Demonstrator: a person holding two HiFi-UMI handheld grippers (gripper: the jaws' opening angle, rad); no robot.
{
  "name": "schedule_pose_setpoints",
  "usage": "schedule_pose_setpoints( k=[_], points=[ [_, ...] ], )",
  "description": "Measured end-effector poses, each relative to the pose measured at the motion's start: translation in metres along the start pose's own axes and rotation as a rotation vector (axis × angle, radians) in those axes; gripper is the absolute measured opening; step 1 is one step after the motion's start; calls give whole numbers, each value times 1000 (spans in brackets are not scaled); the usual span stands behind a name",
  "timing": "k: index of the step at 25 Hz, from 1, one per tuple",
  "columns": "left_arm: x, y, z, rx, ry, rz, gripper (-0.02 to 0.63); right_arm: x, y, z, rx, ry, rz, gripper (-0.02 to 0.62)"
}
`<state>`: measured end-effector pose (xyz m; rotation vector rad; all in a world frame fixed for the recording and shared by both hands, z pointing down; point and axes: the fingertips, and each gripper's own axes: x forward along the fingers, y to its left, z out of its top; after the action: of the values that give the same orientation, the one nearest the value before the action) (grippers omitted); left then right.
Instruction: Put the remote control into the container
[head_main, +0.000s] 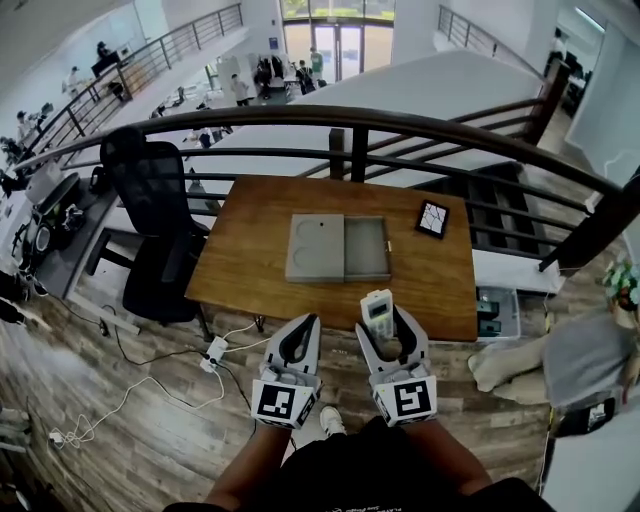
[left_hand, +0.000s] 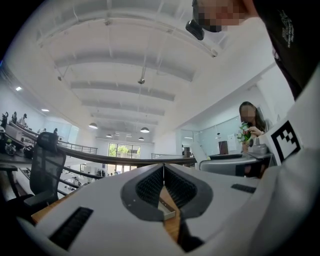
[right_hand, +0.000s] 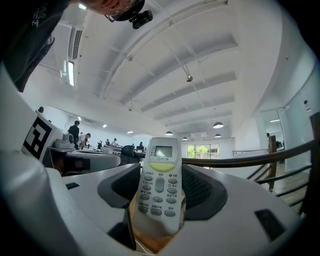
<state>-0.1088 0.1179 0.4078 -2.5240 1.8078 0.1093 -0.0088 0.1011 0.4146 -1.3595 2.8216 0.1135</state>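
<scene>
Bench (head_main: 250, 270): brown wood, visible grain, low sheen. Container (head_main: 366, 249) & lid (head_main: 314, 247): flat grey, matt, smooth; material unclear, poss. plastic. Remote control (right_hand: 159, 200): off-white hard plastic, smooth, slight gloss; grey rubbery-looking btns, glossy display window. Right gripper (right_hand: 161, 169) & left gripper (left_hand: 163, 169): white matt plastic shells; jaws lined w/ dark ribbed pads (left_hand: 150, 186), matt. Floor (head_main: 150, 420): wood planks, grey-brown, worn-looking finish. Railing (head_main: 400, 122): dark, smooth, faint shine. Chair (head_main: 150, 185): black mesh back.
</scene>
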Motion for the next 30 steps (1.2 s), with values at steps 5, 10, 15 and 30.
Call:
schedule_pose_setpoints(
  k=[5, 10, 15, 30],
  points=[
    [4, 8, -8, 1, 9, -15, 9, 8, 0, -1, -10, 17, -2, 265],
    [25, 6, -13, 5, 26, -29, 9, 19, -19, -6, 13, 20, -9, 265],
    [56, 10, -13, 15, 36, -17, 9, 39, -45, -12, 28, 14, -4, 265],
    [155, 21, -24, 63, 65, 34, 9, 107, -119, -28, 96, 7, 59, 265]
  ],
)
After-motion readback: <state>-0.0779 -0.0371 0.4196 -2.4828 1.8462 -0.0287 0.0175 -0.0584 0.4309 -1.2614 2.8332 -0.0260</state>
